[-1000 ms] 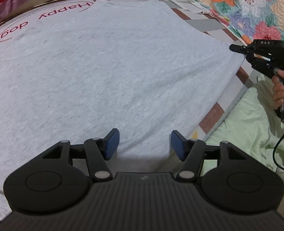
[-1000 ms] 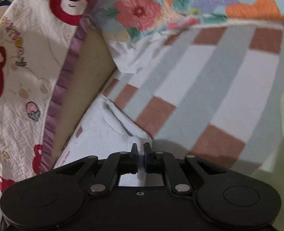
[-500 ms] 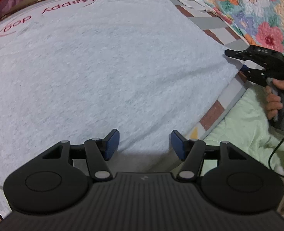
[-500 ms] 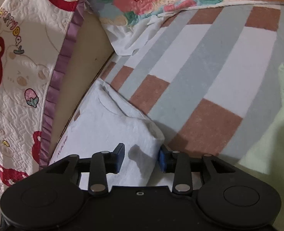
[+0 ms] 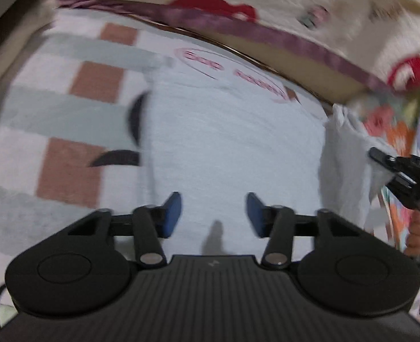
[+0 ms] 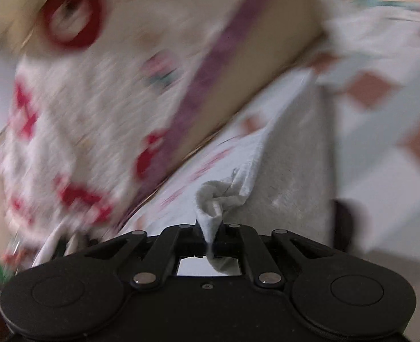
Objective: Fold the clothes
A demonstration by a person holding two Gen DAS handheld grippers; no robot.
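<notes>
A light grey T-shirt (image 5: 232, 142) with red lettering near its far end lies on a striped blanket (image 5: 67, 102). My left gripper (image 5: 213, 213) hovers open just above the shirt's near part, blue pads apart, nothing between them. My right gripper (image 6: 211, 235) is shut on a bunched corner of the T-shirt (image 6: 224, 196), and the cloth rises from the bed to its fingers. In the left wrist view the right gripper (image 5: 381, 156) shows at the right edge, lifting the shirt's right side (image 5: 349, 154) into a raised flap. Both views are motion-blurred.
A cream quilt with red bears and a purple border (image 5: 267, 28) rises behind the bed. Floral bedding (image 5: 395, 125) lies at the right. A person's hand (image 5: 418, 230) holds the right gripper. Two dark curved patches (image 5: 133, 119) sit at the shirt's left edge.
My right gripper closed on the shirt's corner and lifted it, raising the right side. My left gripper swung toward the shirt's far end with the lettering; it stays open.
</notes>
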